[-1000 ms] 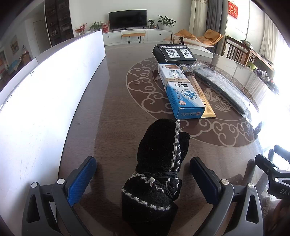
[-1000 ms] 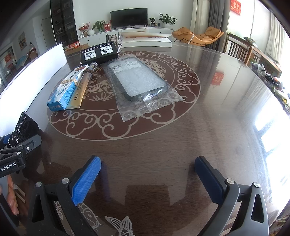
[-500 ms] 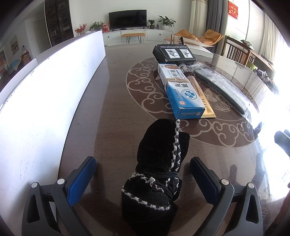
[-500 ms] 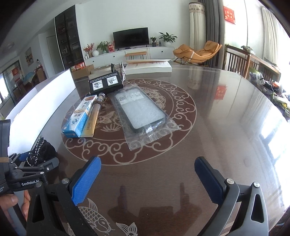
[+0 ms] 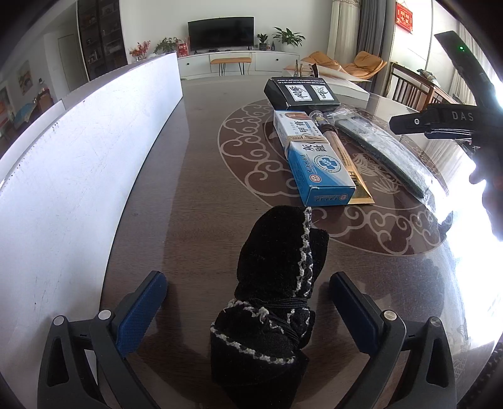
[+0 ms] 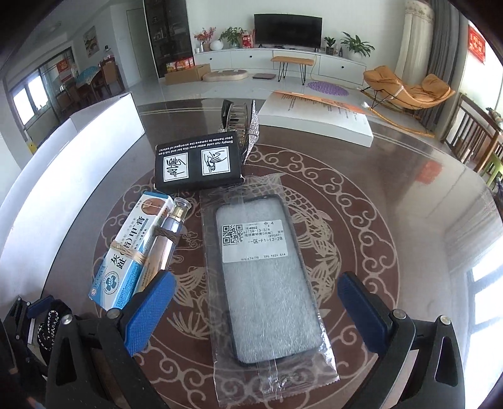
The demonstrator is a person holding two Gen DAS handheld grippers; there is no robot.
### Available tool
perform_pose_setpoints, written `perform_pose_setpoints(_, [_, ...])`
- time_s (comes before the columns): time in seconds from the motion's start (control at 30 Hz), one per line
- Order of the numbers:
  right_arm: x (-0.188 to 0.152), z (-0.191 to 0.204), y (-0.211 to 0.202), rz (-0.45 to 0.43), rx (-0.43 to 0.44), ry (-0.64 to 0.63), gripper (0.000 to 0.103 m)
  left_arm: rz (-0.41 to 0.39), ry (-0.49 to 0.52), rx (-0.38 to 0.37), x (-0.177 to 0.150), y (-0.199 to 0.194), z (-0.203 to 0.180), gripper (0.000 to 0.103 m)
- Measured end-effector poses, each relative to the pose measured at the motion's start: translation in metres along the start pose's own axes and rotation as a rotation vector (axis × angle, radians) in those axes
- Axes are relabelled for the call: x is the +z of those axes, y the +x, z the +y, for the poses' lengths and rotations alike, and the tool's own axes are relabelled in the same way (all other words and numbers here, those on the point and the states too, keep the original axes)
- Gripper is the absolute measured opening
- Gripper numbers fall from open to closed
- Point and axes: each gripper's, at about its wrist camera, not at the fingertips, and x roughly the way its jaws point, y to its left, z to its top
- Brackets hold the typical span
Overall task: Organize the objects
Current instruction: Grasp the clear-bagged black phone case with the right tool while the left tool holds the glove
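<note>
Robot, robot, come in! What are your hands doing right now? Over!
Both grippers open, empty. Left gripper straddles black knitted pouch. Right gripper over bagged phone case. Nothing blocking.

Setting: home living room. Straight ahead of the claw, past the glossy dark dining table [image 6: 408, 239] with cloud-and-fish inlay, a flat television [image 6: 287, 30] sits on a long white media cabinet [image 6: 279, 63] flanked by potted plants [image 6: 356, 47]. Ahead to the right, an orange rocking lounger [image 6: 408, 89]; wooden dining chairs [image 6: 474, 132] at right edge.
</note>
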Motion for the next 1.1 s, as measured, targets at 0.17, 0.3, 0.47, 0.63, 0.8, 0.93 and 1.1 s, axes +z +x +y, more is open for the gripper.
perform_pose_setpoints(0.17, [0.006, 0.004, 0.038, 0.132, -0.034, -0.048, 0.103, 0.000, 0.000, 0.000, 0.000, 0.000, 0.000, 0.103])
perform_pose_setpoints(0.3, [0.004, 0.005, 0.051, 0.163, -0.093, -0.076, 0.103, 0.000, 0.000, 0.000, 0.000, 0.000, 0.000, 0.103])
perform_pose_setpoints(0.47, [0.000, -0.011, 0.060, 0.185, -0.038, 0.023, 0.103, 0.000, 0.000, 0.000, 0.000, 0.000, 0.000, 0.103])
perform_pose_setpoints(0.63, [-0.009, -0.015, 0.045, 0.137, -0.046, 0.075, 0.078, 0.000, 0.000, 0.000, 0.000, 0.000, 0.000, 0.103])
perform_pose_setpoints(0.8, [-0.059, -0.018, 0.010, 0.093, -0.046, 0.201, 0.078, 0.000, 0.000, 0.000, 0.000, 0.000, 0.000, 0.103])
perform_pose_setpoints(0.93, [-0.115, -0.006, -0.029, 0.031, -0.003, 0.304, 0.078, -0.001, -0.001, 0.000, 0.000, 0.001, 0.000, 0.103])
perform_pose_setpoints(1.1, [-0.163, 0.007, -0.066, -0.035, 0.053, 0.376, 0.091, 0.000, -0.001, 0.000, 0.000, 0.001, 0.000, 0.103])
